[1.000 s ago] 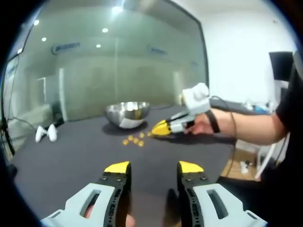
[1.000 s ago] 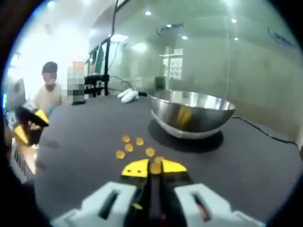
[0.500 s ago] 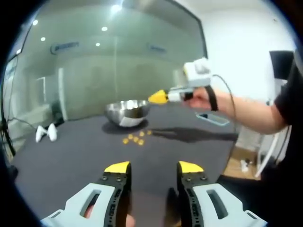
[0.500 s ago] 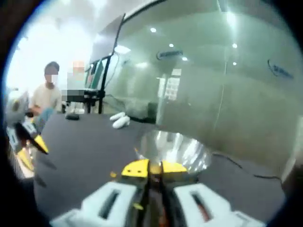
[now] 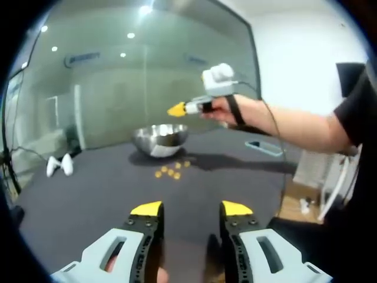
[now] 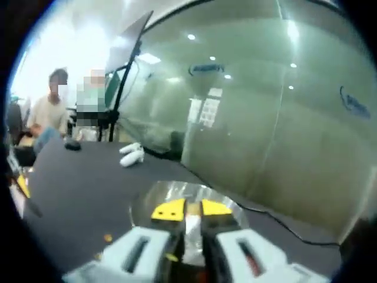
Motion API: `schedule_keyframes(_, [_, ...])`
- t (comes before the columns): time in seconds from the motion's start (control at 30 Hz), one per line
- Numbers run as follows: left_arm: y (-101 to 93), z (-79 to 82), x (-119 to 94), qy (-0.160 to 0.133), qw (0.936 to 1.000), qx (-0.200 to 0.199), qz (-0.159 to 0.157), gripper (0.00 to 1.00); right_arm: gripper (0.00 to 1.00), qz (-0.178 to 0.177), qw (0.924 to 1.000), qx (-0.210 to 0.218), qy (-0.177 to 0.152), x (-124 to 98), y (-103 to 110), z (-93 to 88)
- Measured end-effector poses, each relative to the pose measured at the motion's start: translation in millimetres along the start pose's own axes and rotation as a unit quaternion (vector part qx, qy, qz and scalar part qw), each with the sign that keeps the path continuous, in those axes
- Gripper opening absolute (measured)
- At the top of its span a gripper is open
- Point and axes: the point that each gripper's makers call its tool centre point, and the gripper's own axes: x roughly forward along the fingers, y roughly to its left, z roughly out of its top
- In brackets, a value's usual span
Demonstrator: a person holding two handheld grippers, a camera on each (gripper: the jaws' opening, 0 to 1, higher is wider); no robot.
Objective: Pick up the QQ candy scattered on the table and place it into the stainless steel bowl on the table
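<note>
Since half a second ago the right gripper [image 5: 177, 109] has travelled from beside the stainless steel bowl [image 5: 159, 140] to above it, held up by a hand [image 5: 221, 111]. Its jaws stand a narrow slit apart in the right gripper view (whether a candy sits between them I cannot tell), with the bowl's rim [image 6: 147, 194] just below. Several QQ candies [image 5: 172, 171] lie on the dark table [image 5: 88, 194] before the bowl. The left gripper [image 5: 191, 207] hovers low, jaws wide and empty.

Glass partition [image 5: 147, 76] standing behind dark tabletop [image 5: 88, 188], reflecting ceiling lights; white wall [image 5: 300, 65] adjoining the partition's right edge.
</note>
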Motion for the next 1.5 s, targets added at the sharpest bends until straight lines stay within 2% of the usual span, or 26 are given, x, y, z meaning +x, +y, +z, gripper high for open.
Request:
schedule_keyframes(0.03, [-0.2, 0.6, 0, -0.001, 1.0000, 0.000, -0.001, 0.39, 0.13, 0.000, 1.0000, -0.006, -0.004, 1, -1, 1.0])
schedule_keyframes(0.1, [-4.1, 3.8, -1, -0.011, 0.9999, 0.007, -0.009, 0.39, 0.32, -0.006, 1.0000, 0.002, -0.005, 1, -6, 1.6])
schedule_keyframes(0.13, [-6.0, 4.5, -2, -0.014, 0.9998, 0.010, -0.012, 0.39, 0.36, 0.001, 0.9999, 0.016, -0.005, 1, -1, 1.4])
schedule_keyframes(0.23, [-7.3, 2.7, -1, -0.011, 0.9997, 0.015, -0.015, 0.39, 0.31, 0.005, 0.9996, 0.027, 0.005, 0, 0, -6.8])
schedule_keyframes(0.33, [1.0, -0.2, 0, -0.003, 0.9999, 0.012, 0.007, 0.39, 0.30, 0.007, 0.9994, 0.032, 0.009, -2, 0, -10.8])
schedule_keyframes(0.43, [1.6, 1.2, 1, -0.008, 1.0000, -0.002, 0.000, 0.39, 0.30, 0.010, 0.9992, 0.040, 0.005, -4, 0, -9.9])
schedule_keyframes(0.9, [1.9, 0.0, 0, -0.008, 0.9999, -0.010, 0.002, 0.39, 0.28, 0.020, 0.9985, 0.050, 0.001, -18, 2, -6.2])
schedule_keyframes(1.1, [2.0, -2.1, 1, -0.004, 1.0000, -0.003, 0.004, 0.39, 0.28, 0.035, 0.9971, 0.064, -0.020, -41, 11, 4.6])
schedule_keyframes(1.13, [1.7, -1.8, 1, -0.004, 1.0000, -0.003, 0.004, 0.39, 0.28, 0.041, 0.9966, 0.066, -0.025, -51, 20, 6.6])
schedule_keyframes(1.23, [1.6, -1.0, 1, -0.006, 1.0000, -0.002, 0.004, 0.39, 0.28, 0.045, 0.9957, 0.071, -0.040, -69, 29, 9.3])
schedule_keyframes(1.3, [2.1, -0.7, 1, -0.006, 1.0000, -0.002, 0.004, 0.39, 0.27, 0.043, 0.9955, 0.068, -0.049, -72, 25, 8.7])
schedule_keyframes(1.5, [1.7, 2.7, 1, -0.011, 0.9999, -0.004, 0.006, 0.39, 0.26, 0.062, 0.9936, 0.076, -0.055, -99, 36, 1.5])
